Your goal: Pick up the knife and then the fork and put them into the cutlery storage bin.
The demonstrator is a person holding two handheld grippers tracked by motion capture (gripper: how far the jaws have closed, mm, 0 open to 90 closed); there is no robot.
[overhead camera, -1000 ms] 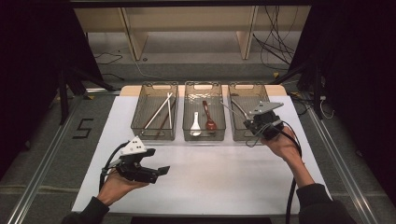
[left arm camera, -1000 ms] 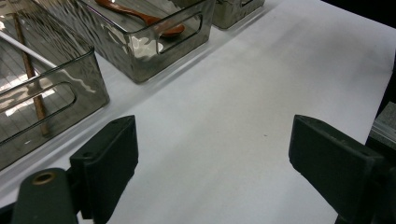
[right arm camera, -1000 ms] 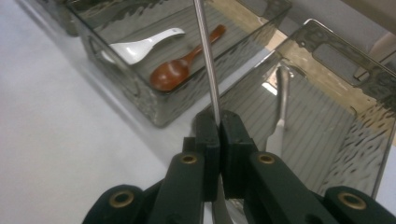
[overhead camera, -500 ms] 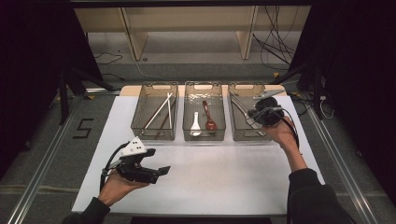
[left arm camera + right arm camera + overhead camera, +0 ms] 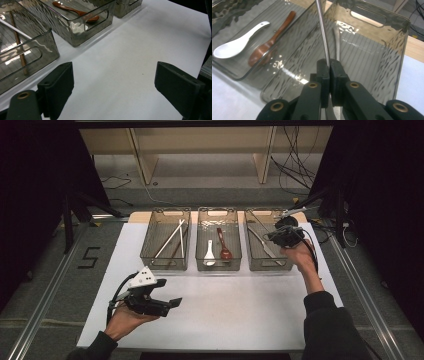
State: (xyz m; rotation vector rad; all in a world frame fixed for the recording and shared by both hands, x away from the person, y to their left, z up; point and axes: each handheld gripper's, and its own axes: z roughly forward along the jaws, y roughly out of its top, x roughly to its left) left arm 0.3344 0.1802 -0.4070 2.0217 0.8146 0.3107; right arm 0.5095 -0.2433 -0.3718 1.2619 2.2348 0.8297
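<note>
My right gripper (image 5: 281, 234) (image 5: 329, 65) hangs over the right clear bin (image 5: 254, 261), shut on a thin silver utensil handle (image 5: 322, 30) that rises between the pads. In the high view the handle (image 5: 295, 211) pokes out past the bin's far right corner. Another metal utensil (image 5: 263, 246) (image 5: 336, 41) lies inside that bin (image 5: 387, 50). My left gripper (image 5: 171, 303) (image 5: 112, 82) rests low over the front left of the white table (image 5: 240, 315), open with nothing between the pads.
The left bin (image 5: 150, 255) holds chopsticks (image 5: 171, 238). In the middle bin (image 5: 200, 265) lie a white spoon (image 5: 209, 253) (image 5: 235, 45) and a brown wooden spoon (image 5: 223, 244) (image 5: 270, 41). Wooden shelving and cables stand behind the table.
My right gripper has moved farther back over the right bin and rolled, still holding the silver utensil. The left gripper has stayed put.
</note>
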